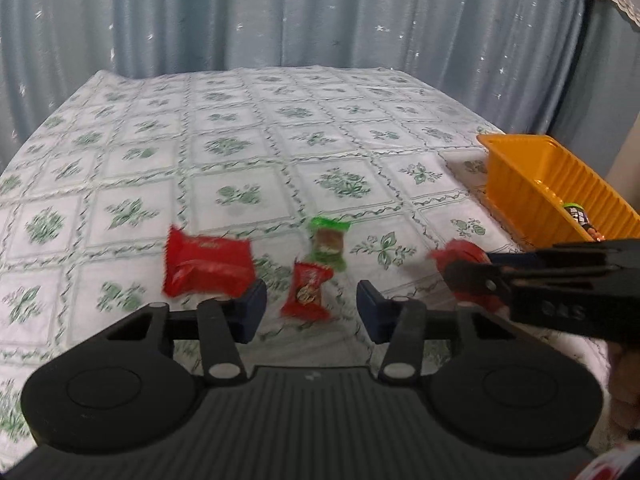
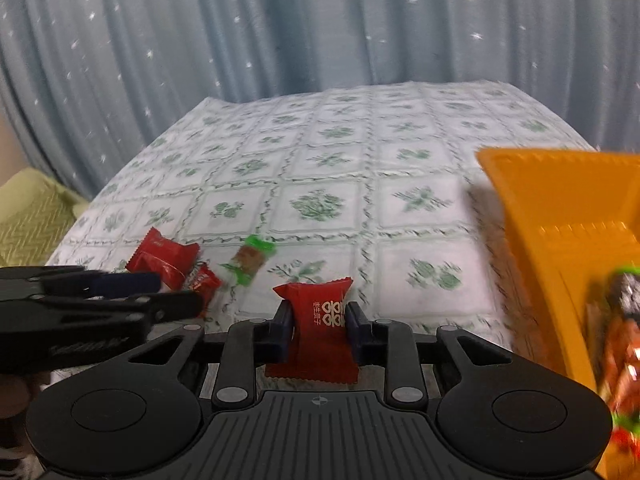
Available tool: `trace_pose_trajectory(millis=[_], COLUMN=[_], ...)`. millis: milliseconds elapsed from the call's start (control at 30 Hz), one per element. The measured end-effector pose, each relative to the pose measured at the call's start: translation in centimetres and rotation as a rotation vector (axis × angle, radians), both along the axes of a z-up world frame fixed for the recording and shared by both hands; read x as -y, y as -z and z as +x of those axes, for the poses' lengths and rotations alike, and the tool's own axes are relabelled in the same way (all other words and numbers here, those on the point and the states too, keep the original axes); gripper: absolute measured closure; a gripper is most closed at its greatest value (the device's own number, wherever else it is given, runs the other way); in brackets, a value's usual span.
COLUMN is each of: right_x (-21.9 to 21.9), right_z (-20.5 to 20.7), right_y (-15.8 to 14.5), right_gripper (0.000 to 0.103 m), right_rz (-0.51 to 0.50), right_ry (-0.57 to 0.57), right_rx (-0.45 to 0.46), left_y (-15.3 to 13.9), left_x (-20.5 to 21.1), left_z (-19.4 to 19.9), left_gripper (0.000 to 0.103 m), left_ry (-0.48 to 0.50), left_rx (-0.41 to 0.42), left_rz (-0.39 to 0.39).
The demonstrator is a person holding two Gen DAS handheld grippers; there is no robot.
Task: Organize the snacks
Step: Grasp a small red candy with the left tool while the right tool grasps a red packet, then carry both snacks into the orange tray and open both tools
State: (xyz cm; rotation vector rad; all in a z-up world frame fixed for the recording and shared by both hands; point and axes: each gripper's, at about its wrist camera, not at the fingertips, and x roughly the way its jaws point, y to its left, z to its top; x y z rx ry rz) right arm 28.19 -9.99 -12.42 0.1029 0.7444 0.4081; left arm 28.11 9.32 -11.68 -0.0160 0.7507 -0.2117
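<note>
The right tool [image 2: 319, 326] pinches a light, crinkly red snack packet [image 2: 316, 332] across its soft middle above the near bench [image 2: 420, 248], while the left tool [image 1: 308, 312] straddles, seemingly untouched, a small red candy [image 1: 306, 290].

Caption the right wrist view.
Right claw pinches a red candy packet beside the orange tray.

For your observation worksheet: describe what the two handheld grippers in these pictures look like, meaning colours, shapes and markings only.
Both grippers, left and right, look alike: matte black plastic with a ribbed central plate, a round disc housing on each side, and angular linkage arms joined by silver pins. The fingers end in dark blue rectangular pads. The right gripper's plate bears a small crosshair mark, and faint raised lettering, too blurred to read, shows on each gripper's side. No cables or sleeves are visible.
</note>
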Motion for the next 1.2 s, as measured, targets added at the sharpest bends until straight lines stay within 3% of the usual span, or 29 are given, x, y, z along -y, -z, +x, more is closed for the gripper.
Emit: trace_pose_trajectory(millis=[233, 300, 333, 633, 967, 1200], right_x=[0.4, 0.6, 0.7, 1.7, 3.6, 5.7], right_z=[-1.1, -1.1, -1.1, -3.7, -10.4, -15.3], right_y=[-0.4, -0.4, -0.4, -1.5, -5.4, -7.6], right_gripper=[0.075, 0.075, 0.075, 0.075, 0.075, 0.075], right_rz=[0.006, 0.013, 0.013, 0.015, 0.014, 0.009], right_ry=[0.013, 0.020, 0.024, 0.060, 0.114, 0.181], right_rx=[0.008, 0.006, 0.007, 0.009, 0.044, 0.048], left_y=[1.7, 1.7, 1.7, -0.8, -5.6, -8.7], left_x=[1.2, 1.3, 1.3, 1.8, 4.2, 6.8], left_z=[1.7, 1.6, 1.5, -1.6, -9.6, -14.2], left_gripper=[0.072, 0.086, 0.087, 0.088, 0.088, 0.088], left_ry=[0.009, 0.002, -0.005, -0.041, -0.083, -0.062], left_rx=[-0.017, -0.010, -0.009, 0.009, 0.013, 0.038], left_rz=[0.056, 0.073, 0.076, 0.053, -0.044, -0.066])
